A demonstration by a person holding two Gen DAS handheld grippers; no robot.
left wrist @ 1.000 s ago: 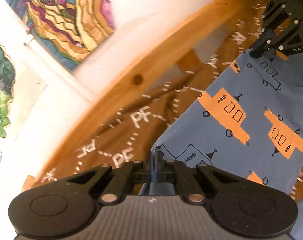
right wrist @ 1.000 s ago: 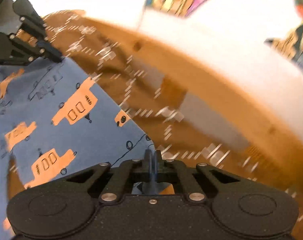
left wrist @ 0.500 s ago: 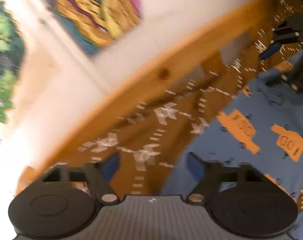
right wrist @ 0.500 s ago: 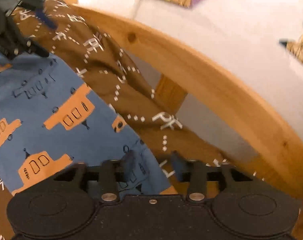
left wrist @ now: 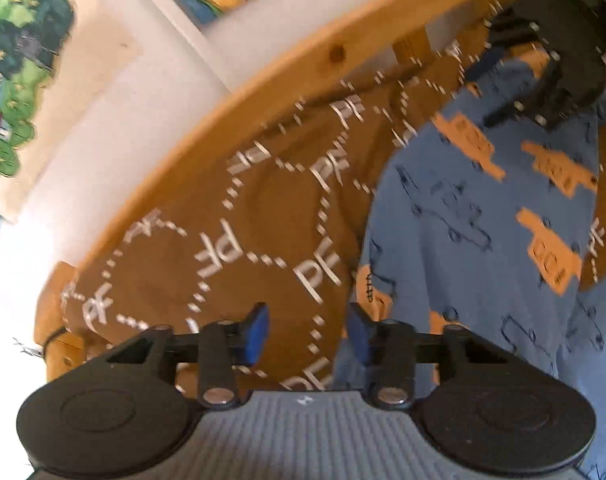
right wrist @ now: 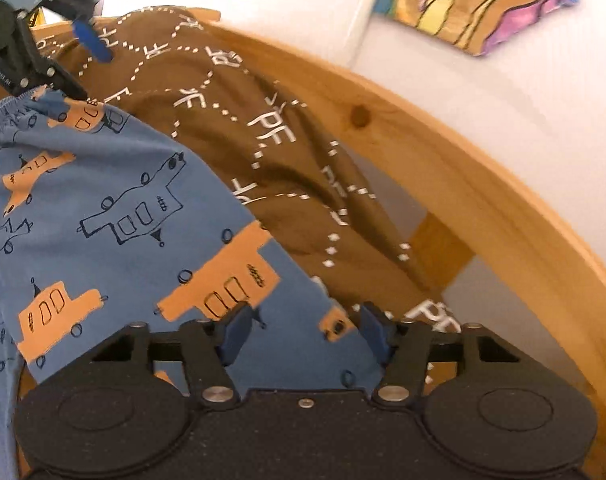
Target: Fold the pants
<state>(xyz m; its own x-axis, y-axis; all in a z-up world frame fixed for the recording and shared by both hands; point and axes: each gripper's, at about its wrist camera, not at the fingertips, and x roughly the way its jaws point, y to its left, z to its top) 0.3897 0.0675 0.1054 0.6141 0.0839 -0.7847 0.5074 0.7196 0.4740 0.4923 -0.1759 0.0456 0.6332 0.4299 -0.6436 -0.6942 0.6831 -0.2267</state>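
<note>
now, left wrist view — left gripper spread wide, holding nothing, blue pants lying on the brown blanket. right wrist view — right gripper released too, over the pants' edge.

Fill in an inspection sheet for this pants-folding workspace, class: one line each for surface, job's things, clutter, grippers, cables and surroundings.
Surface: brown blanket printed with white "PF" letters and dotted lines, rumpled toward the wooden bed rail.
Job's things: blue pants with orange vehicle prints lie on the blanket; an elastic waistband edge shows at the far left of the right wrist view.
Clutter: nothing seen.
Grippers: left gripper open, holding nothing; right gripper open, above the pants' edge, not gripping.
Cables: nothing seen for certain; a thin dark loop at the rail's end is too unclear to name.
Surroundings: white wall with colourful drawings pinned up.
</note>
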